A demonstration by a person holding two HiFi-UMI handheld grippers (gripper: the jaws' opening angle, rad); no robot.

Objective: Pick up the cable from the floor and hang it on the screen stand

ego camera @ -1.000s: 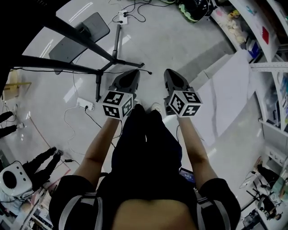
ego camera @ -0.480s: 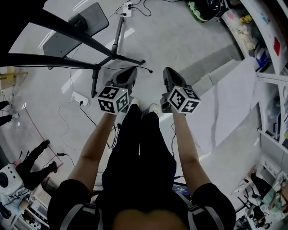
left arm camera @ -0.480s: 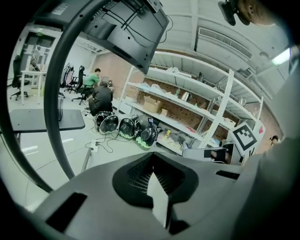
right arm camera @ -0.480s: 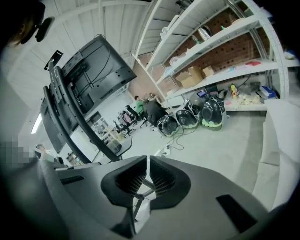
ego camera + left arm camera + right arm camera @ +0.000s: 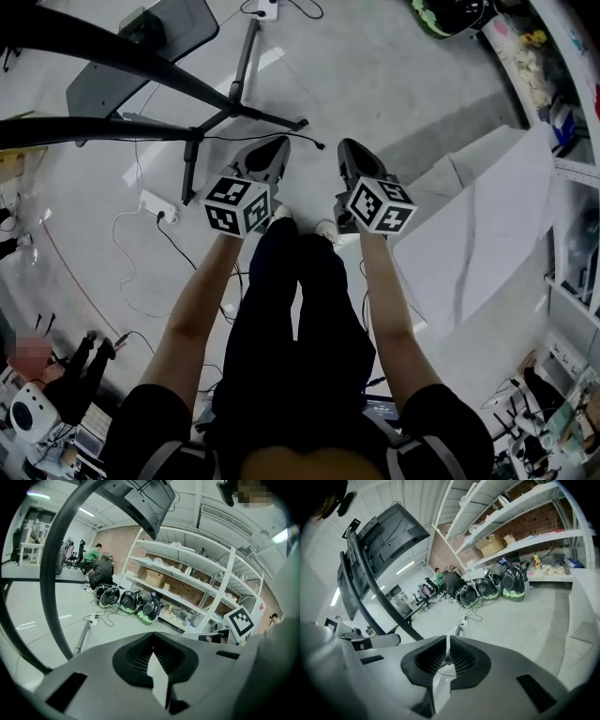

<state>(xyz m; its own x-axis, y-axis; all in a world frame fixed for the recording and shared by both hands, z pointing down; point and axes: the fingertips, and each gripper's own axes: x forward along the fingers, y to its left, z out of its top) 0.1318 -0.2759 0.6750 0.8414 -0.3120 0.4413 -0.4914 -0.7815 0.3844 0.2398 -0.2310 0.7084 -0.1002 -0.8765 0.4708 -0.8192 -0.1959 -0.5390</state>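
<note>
The floor (image 5: 375, 75) was pale, glossy concrete. On it lay the cable (image 5: 317, 144), thin, black and slack, ending in a small dark plug. In the head view that plug end showed between the tips of the two pairs of jaws. It lay down on the floor, apart from both. From there the cable trailed off to the left of the left jaws, past the foot of the screen stand (image 5: 190, 173).

The left gripper (image 5: 278, 148) was a smooth grey wedge with a marker cube at its back. In its own view the left gripper (image 5: 153, 644) had its ribbed black pads drawn together, with nothing caught between them. The right gripper (image 5: 349, 150) matched it. Seen in its own view, the right gripper (image 5: 447, 651) also had its jaws pressed closed on nothing.

The stand was black tubing with splayed legs, ahead and left of the left jaws. It carried a flat dark screen (image 5: 141, 47) tilted above them.

A white power strip (image 5: 155, 208) with a looping white lead lay left of the left jaws. A large pale sheet (image 5: 478, 216) spread to the right of the right jaws. Far ahead stood white metal shelving (image 5: 187, 578) holding cardboard boxes. Rounded black-and-green cases (image 5: 119, 599) were lined up at its foot.
</note>
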